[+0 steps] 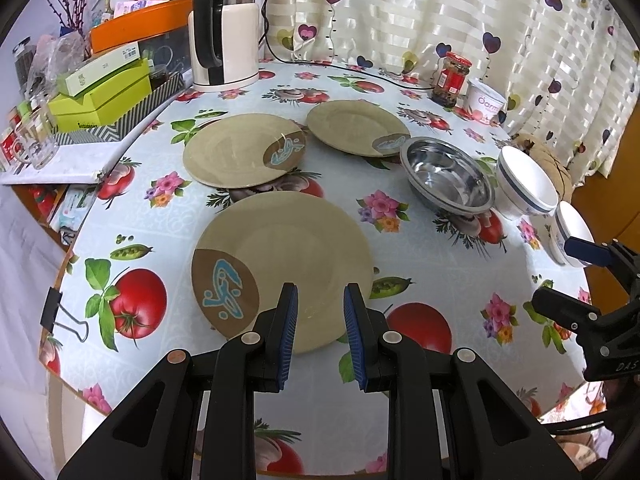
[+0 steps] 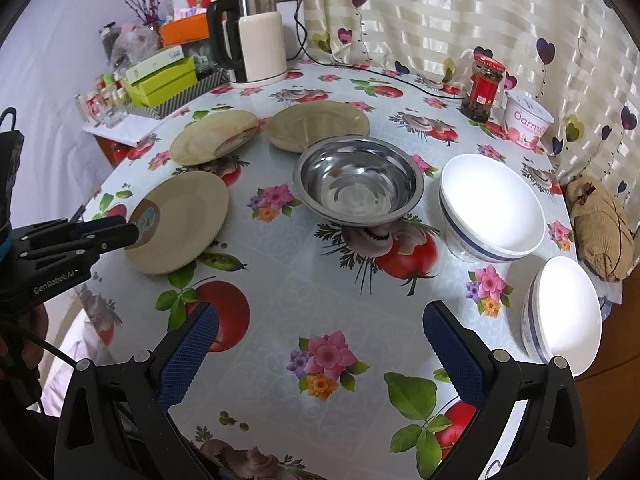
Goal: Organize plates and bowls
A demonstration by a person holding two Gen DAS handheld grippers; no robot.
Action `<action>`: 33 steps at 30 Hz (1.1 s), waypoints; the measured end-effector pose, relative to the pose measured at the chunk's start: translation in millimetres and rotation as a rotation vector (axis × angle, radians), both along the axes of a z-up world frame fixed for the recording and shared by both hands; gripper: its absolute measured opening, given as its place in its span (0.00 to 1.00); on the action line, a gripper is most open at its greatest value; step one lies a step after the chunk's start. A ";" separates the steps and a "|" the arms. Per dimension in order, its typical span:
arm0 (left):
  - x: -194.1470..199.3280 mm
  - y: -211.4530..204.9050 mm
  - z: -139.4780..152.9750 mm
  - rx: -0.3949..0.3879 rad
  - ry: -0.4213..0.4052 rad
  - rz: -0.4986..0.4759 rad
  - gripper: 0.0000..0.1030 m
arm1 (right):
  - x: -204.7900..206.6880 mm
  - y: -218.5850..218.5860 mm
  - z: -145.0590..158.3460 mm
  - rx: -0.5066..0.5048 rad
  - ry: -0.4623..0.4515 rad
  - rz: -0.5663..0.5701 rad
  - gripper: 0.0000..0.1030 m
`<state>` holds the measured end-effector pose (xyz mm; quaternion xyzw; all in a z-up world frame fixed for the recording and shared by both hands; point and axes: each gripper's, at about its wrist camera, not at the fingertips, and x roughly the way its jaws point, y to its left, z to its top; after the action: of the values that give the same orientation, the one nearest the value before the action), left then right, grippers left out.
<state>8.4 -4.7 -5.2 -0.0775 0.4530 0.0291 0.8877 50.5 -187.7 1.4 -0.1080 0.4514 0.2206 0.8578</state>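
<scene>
Jaws of left gripper (image 1: 320,322) straddle plate (image 1: 282,264) rim.

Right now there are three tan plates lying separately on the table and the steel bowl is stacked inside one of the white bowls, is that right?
Not quite. The three tan plates do lie separately, but the steel bowl stands by itself on the tablecloth, beside the nearer white bowl rather than inside it. The right wrist view shows a clear gap between them.
</scene>
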 end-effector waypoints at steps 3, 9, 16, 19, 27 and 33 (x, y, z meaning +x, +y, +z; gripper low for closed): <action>0.7 -1.1 0.8 0.004 0.000 -0.009 0.24 | 0.9 0.6 0.5 -0.002 -0.001 0.000 1.00; 3.4 -3.2 2.8 0.008 0.002 -0.018 0.24 | 4.1 -0.5 2.4 -0.008 -0.006 0.007 1.00; 5.0 -3.9 4.1 0.009 0.006 -0.024 0.24 | 3.8 -0.4 3.2 -0.011 -0.007 0.008 1.00; 5.5 -4.1 3.9 0.014 0.009 -0.020 0.24 | 3.5 0.1 2.7 -0.011 -0.008 0.008 1.00; 7.1 -0.1 1.0 0.002 0.015 -0.003 0.24 | 5.4 1.5 4.8 -0.018 -0.011 0.017 1.00; 8.7 2.3 -0.1 -0.008 0.014 0.007 0.24 | 6.4 2.7 5.2 -0.019 -0.013 0.016 1.00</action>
<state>17.2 -2.4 -5.3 -0.0824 0.4590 0.0310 0.8841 56.9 -185.1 6.7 -0.1210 0.4472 0.2225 0.8578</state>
